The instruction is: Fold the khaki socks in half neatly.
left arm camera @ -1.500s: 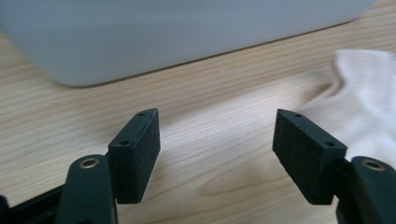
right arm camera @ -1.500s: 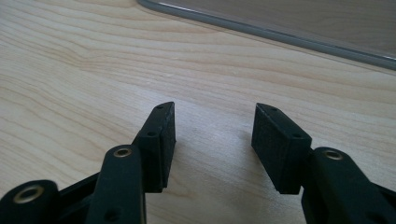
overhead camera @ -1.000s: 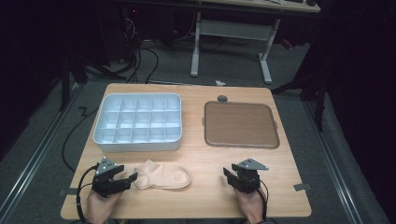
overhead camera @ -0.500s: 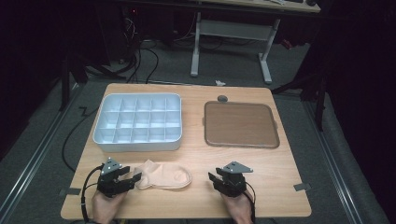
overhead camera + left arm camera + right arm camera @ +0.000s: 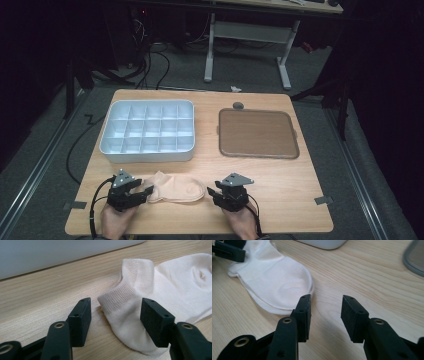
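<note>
A pale peach ankle sock (image 5: pixel 177 186) lies flat near the table's front edge, cuff to the left and toe to the right. My left gripper (image 5: pixel 145 192) is at the cuff. In the left gripper view the cuff (image 5: pixel 125 300) lies between the jaws of the left gripper (image 5: pixel 116 306), which have just been closing; the left pad (image 5: pixel 81 315) is still clear of the fabric. My right gripper (image 5: pixel 214 193) stands open just right of the toe. In the right gripper view nothing but bare wood is between its jaws (image 5: pixel 325 301), and the toe (image 5: pixel 279 285) is beside its left pad.
A white compartment tray (image 5: pixel 150 156) stands behind the sock at the left. A brown flat tray (image 5: pixel 257 134) sits at the back right, with a small dark round thing (image 5: pixel 238 105) beyond it. Bare wood lies to the right of my right gripper.
My right gripper has slid left along the front edge to the sock's toe. The left gripper stayed at the cuff and its jaws have narrowed.
</note>
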Demonstrator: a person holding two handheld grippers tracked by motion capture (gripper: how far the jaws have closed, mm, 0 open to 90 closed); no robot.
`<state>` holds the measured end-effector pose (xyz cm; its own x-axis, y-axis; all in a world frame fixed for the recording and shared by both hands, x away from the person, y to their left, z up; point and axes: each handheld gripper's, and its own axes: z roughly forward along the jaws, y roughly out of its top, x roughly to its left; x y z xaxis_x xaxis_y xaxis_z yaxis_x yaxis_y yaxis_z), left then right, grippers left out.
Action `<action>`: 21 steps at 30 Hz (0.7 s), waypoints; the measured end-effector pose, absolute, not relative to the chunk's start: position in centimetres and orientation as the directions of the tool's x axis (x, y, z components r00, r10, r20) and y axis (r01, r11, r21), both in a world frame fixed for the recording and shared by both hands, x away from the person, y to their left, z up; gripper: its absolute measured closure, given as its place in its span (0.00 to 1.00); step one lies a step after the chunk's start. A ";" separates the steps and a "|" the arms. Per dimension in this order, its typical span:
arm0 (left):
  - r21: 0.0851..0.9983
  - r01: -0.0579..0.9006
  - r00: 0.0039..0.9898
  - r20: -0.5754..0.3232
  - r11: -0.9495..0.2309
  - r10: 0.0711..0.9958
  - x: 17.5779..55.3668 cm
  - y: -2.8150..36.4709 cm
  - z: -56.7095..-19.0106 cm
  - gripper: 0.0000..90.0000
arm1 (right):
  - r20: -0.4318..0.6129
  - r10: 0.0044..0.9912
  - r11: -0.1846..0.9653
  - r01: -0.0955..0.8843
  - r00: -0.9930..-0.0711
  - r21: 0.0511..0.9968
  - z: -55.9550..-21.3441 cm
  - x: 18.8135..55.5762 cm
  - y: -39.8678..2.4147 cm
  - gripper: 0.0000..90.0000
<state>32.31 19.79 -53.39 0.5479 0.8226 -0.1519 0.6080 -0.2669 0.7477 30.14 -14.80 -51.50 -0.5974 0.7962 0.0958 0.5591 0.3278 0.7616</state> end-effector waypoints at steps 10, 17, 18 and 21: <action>0.731 0.594 0.554 -0.070 -0.335 0.830 32.2 19.0 -53.1 0.52 | 0.101 0.769 0.363 0.561 -0.632 0.743 -51.9 30.7 -12.4 0.65; 0.719 0.601 0.559 -0.067 -0.348 0.826 32.2 18.8 -53.0 0.56 | 0.082 0.782 0.384 0.582 -0.618 0.717 -52.5 31.5 -11.7 0.65; 0.717 0.603 0.558 -0.066 -0.349 0.827 32.2 18.7 -52.9 0.56 | 0.080 0.782 0.386 0.582 -0.618 0.716 -52.6 31.5 -11.7 0.65; 0.713 0.607 0.559 -0.068 -0.351 0.826 32.2 18.6 -52.8 0.60 | 0.079 0.783 0.390 0.586 -0.617 0.710 -52.7 31.7 -11.7 0.67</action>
<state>32.17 18.61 -52.85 0.5590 0.8264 -0.0682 0.6066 -0.3515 0.7131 31.67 -11.68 -52.72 -0.6175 0.7826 0.0792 0.5860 0.3904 0.7101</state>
